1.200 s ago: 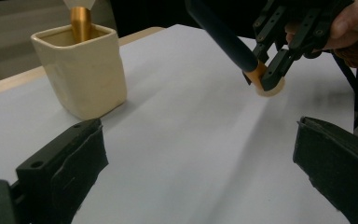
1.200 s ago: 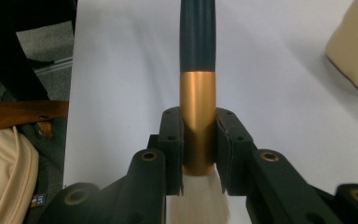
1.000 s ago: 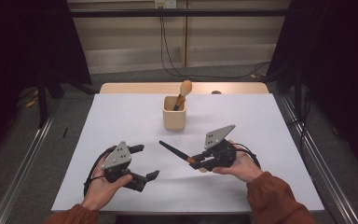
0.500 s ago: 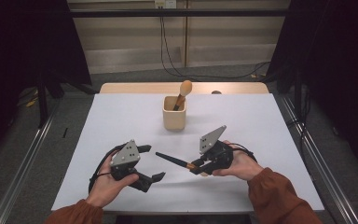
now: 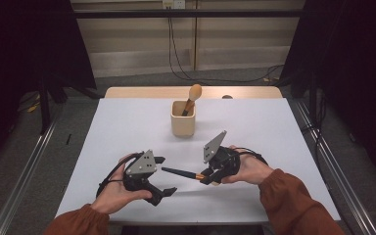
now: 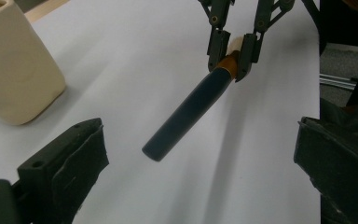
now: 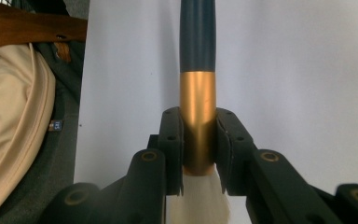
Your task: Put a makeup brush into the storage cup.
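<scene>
right gripper clamps the brush on its gold ferrule, jaws tight on either side, white bristles behind the pads and the dark handle running away from the camera. in the high view the brush hangs off the white table, handle pointing toward the left gripper. left gripper jaws stand wide apart with nothing between them; from its own camera the handle's butt end floats between and just ahead of the two jaws. judgement: this looks like a hand-over. to do it well, line the open jaws up around the handle partway along, not at the tip, and close squarely on it before the right gripper lets go, since the round handle could roll or tip if caught off-centre. farther off stands the cream holder with a wooden utensil leaning in it, the likely place for the brush.
</scene>
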The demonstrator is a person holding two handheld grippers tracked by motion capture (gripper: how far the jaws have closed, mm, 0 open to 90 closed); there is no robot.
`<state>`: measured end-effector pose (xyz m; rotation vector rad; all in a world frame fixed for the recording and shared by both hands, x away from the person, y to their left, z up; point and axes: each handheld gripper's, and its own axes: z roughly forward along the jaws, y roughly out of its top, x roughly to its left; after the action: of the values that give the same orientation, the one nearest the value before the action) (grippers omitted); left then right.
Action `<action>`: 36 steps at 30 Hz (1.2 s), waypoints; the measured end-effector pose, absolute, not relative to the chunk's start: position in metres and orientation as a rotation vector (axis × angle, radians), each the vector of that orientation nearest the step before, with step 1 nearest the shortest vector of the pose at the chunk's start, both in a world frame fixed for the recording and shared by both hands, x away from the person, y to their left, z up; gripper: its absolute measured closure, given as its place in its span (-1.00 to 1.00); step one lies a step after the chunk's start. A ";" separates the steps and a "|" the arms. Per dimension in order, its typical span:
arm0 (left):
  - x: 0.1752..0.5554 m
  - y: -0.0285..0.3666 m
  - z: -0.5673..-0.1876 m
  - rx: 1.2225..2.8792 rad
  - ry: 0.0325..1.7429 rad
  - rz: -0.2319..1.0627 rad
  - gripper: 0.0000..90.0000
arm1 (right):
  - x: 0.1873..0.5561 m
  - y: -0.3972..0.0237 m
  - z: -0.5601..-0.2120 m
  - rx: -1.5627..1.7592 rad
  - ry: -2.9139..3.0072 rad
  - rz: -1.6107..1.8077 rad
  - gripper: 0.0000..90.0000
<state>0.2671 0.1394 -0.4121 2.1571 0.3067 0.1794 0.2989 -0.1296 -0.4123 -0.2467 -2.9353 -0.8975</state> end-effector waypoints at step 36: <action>0.293 0.117 -0.411 2.443 0.266 0.094 -0.85 | 0.312 -0.108 -0.408 -0.143 -2.997 -0.575 0.66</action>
<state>0.2932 0.1167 -0.4105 2.4426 0.2663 0.0938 0.3119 -0.1078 -0.4075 -0.1434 -2.9974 -0.5748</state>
